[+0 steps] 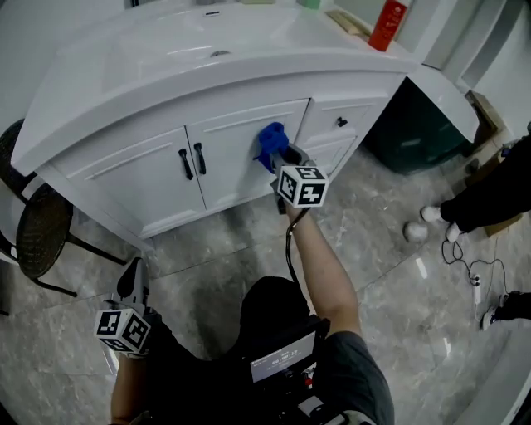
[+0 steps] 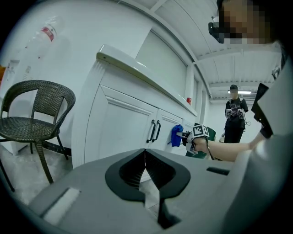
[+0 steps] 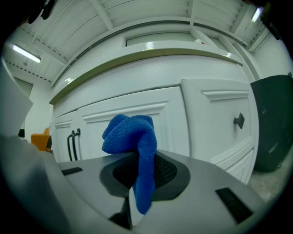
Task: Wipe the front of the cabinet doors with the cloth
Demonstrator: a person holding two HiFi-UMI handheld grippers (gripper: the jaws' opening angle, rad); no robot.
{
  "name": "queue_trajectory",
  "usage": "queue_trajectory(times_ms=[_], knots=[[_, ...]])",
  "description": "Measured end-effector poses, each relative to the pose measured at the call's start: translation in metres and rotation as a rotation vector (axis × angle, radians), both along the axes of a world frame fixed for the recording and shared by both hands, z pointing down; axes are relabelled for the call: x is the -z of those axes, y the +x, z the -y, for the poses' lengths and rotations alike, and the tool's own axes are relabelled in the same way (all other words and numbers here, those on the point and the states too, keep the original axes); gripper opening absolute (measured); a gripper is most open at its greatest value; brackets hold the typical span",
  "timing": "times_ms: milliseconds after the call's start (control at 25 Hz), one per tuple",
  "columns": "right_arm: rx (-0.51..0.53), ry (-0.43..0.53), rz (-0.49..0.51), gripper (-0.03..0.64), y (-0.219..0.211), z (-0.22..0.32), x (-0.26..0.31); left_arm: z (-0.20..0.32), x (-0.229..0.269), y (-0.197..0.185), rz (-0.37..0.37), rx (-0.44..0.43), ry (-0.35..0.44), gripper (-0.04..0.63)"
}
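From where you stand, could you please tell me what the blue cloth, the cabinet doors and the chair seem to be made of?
The blue cloth looks like microfibre or terry, matte, with a fine nubby pile on its surface. The cabinet doors look like smooth white painted or laminated board with a faint sheen; the core is not visible. The chair looks like dark woven wicker or rattan-look strands on a thin frame.

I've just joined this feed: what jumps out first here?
The blue cloth, clamped in the right gripper, stands out at the white cabinet door, right of the two black handles. The left gripper hangs low, shut and empty. A red bottle stands on the countertop's far right.
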State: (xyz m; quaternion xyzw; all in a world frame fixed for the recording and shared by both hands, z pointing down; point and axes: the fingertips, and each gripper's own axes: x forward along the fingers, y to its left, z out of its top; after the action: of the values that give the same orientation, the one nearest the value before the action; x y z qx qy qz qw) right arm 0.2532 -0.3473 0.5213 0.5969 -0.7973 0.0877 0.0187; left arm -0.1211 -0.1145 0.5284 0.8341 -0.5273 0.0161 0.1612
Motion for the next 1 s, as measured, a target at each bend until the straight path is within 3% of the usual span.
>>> queue_trajectory(times_ms=[240, 400, 640, 800, 1000], knots=[[-0.147, -0.021, 0.038, 0.049, 0.067, 0.007, -0.013, 0.003, -0.002, 0.003, 0.017, 0.002, 0.003, 0.003], [-0.172, -0.019, 0.084, 0.049, 0.067, -0.007, -0.019, 0.002, -0.005, -0.003, 0.009, 0.007, -0.008, 0.003], [0.097, 0.047, 0.233, 0.049, -0.056, -0.032, -0.032, 0.003, -0.012, -0.009, -0.023, 0.003, -0.024, 0.003], [0.308, 0.025, 0.212, 0.049, -0.152, -0.041, -0.051, 0.001, -0.025, -0.012, -0.048, 0.009, -0.047, 0.003], [0.347, -0.01, 0.171, 0.049, -0.191, -0.035, -0.078, 0.001, -0.037, -0.032, -0.064, 0.049, -0.063, 0.003]])
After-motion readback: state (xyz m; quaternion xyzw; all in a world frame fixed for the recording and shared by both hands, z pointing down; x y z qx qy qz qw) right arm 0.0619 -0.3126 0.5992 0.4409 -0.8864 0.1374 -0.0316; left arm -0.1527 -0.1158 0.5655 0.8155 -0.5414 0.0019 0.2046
